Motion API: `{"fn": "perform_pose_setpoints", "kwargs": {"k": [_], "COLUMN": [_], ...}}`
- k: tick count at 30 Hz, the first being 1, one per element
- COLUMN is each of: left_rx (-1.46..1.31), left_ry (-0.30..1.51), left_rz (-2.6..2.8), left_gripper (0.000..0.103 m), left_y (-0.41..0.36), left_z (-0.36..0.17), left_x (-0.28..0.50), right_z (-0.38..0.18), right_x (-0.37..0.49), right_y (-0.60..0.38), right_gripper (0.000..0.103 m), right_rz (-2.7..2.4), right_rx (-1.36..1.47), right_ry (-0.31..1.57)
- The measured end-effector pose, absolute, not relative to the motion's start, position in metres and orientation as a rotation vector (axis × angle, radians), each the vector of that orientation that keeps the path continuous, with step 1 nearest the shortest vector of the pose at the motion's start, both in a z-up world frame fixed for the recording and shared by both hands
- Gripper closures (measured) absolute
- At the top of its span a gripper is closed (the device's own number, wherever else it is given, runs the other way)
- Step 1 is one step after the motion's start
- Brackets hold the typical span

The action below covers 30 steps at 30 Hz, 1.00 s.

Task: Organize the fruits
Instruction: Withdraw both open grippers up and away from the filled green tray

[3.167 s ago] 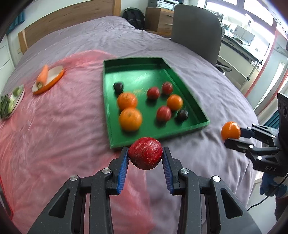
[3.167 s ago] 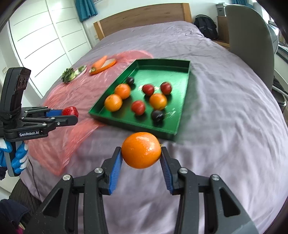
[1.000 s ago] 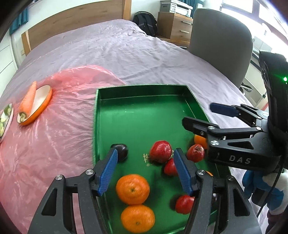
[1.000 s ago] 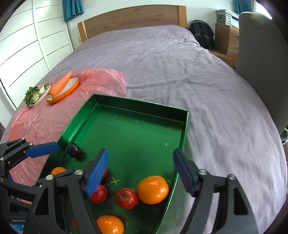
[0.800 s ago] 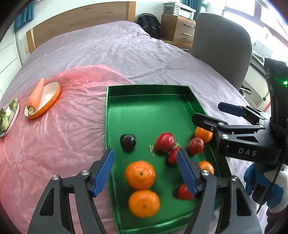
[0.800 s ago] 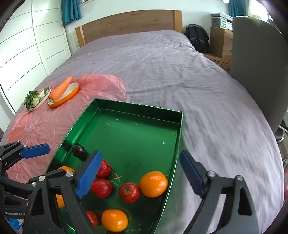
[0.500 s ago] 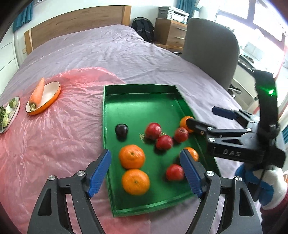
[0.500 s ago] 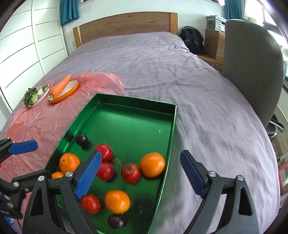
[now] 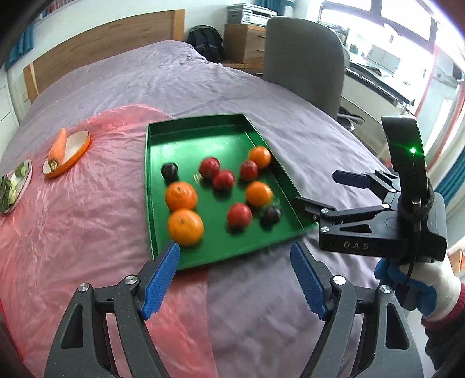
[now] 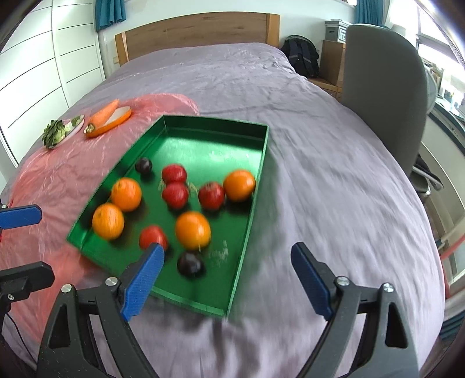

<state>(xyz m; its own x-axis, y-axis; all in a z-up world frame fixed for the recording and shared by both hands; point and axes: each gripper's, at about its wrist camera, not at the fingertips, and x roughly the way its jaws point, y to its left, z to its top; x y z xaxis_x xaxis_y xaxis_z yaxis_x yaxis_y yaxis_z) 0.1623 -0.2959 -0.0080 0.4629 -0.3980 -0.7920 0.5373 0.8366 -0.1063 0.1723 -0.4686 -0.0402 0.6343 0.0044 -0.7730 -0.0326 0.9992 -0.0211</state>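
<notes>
- the bed is the biggest thing here, with a wrinkly purple cover, a wooden headboard at the far end and a grey chair pulled up on one side.
- a sheet of thin pink plastic covers the side of the bed toward the white wardrobe doors, and the green tray's edge sits partly on it.
- the green tray lies flat in the middle of the bed with all the fruit in it: four oranges, four red apples and two dark plums. the far half of the tray is bare.
- left gripper hangs over the bedcover just short of the tray's near edge, blue pads wide apart, nothing between them.
- right gripper is the same deal, spread wide and empty, over the tray's near corner. a plum sits just past its left pad. in the left wrist view its body reads "das", with a small green light lit on top, and a hand in a blue and white glove holds it.
- over on the plastic there's an orange dish with a carrot resting on its rim.
- beside that, a small plate of leafy greens.
- no other writing i can read, it's all a bit blurry.
</notes>
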Motion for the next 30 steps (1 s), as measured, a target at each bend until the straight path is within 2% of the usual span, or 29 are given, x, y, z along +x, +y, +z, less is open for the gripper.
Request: {"fn": "perform_pose_setpoints", "kwargs": {"k": [13, 30], "left_rx": [0.198, 0.205], "left_ry": [0.968, 0.943], "left_rz": [-0.592, -0.503], "left_gripper": [0.029, 0.029], "left_y": [-0.291, -0.248], "left_z": [-0.022, -0.017], "left_x": [0.104, 0.057], "right_z": [-0.048, -0.055], "right_x": [0.106, 0.037], "right_y": [-0.47, -0.431], "right_gripper": [0.0, 0.0], "right_rz": [-0.009, 0.039], "right_rx": [0.002, 0.013], "right_ry": [0.932, 0.97]}}
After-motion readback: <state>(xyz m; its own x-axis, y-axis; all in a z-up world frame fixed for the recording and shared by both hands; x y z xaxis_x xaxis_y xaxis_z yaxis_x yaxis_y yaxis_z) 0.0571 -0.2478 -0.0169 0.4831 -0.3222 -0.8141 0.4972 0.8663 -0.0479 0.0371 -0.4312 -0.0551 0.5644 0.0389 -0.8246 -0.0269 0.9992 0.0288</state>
